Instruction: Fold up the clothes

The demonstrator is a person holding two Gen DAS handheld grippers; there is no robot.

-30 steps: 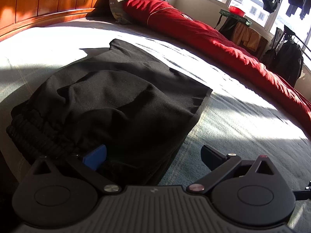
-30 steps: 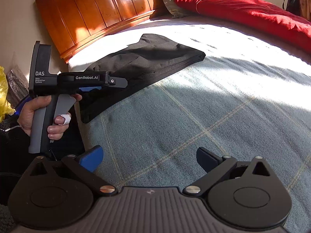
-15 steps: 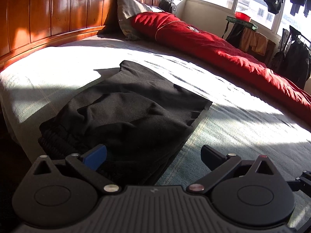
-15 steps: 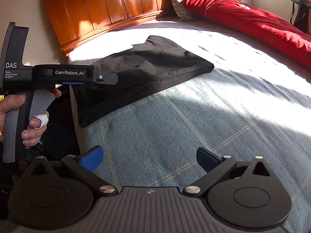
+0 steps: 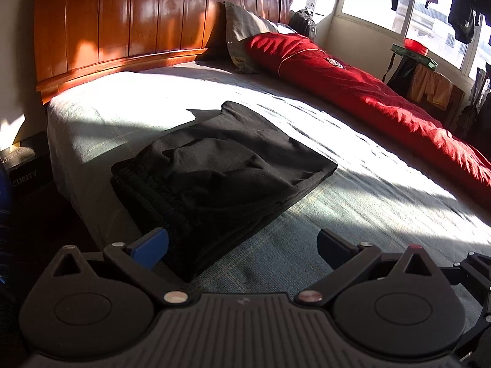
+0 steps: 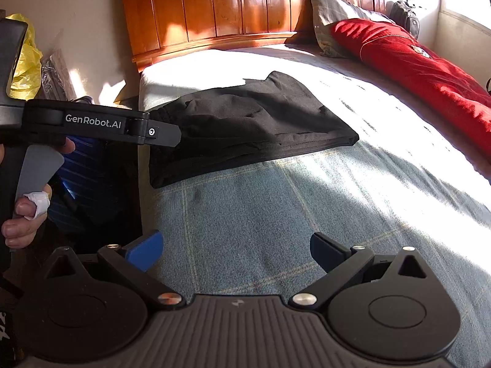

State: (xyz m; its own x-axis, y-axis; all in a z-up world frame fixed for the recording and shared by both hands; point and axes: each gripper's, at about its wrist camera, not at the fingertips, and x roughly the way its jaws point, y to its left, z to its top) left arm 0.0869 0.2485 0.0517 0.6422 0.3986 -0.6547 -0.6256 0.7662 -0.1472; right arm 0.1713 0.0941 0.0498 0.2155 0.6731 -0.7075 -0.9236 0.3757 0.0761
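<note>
Your left gripper (image 5: 242, 243) is spread wide and empty, just short of the folded black pants (image 5: 221, 171) near the bed (image 5: 353, 214) edge; judging by that neat stack, folding looks done. Right gripper (image 6: 234, 250), also spread, hovers level above bare sheet.

Folded garment (image 5: 227, 168) lies on the bed (image 5: 368, 214) near its left edge, waistband end toward the near corner. Headboard (image 5: 153, 21) stands behind. Pillow (image 5: 245, 33) leans against the headboard at the far right; rolled quilt (image 5: 368, 92) runs along the bed's right side, well apart from the garment.
</note>
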